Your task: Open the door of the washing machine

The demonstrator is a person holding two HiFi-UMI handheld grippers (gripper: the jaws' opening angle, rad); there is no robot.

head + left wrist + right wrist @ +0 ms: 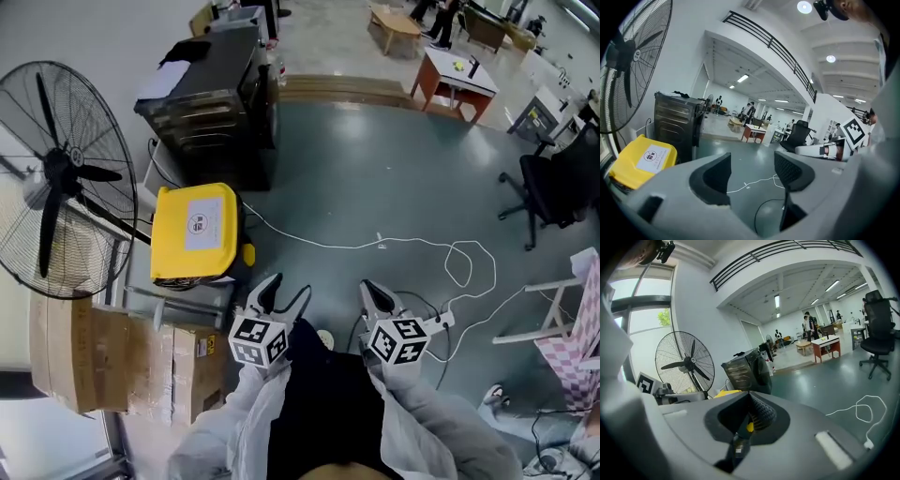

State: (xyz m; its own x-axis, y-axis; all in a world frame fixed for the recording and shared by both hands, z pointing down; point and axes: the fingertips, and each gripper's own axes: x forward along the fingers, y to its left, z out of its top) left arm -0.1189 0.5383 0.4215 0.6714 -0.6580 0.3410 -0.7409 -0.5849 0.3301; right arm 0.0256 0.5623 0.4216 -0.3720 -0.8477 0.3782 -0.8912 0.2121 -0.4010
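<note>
The washing machine [211, 103] is a dark ribbed metal box standing at the far left of the floor; in the right gripper view it [747, 371] shows a dark round door on its right side, which looks closed. Both grippers are held close to the person's body, far from the machine. My left gripper [288, 289] is open, its jaws spread wide with only floor between them [752, 173]. My right gripper [380, 298] has its pads pressed together with nothing in them [754, 411].
A yellow bin [197, 230] sits between me and the machine. A large standing fan [56, 178] and cardboard boxes [131, 361] line the left side. A white cable [394, 246] snakes across the green floor. An office chair [553, 183] stands at the right and a small table [455, 80] further back.
</note>
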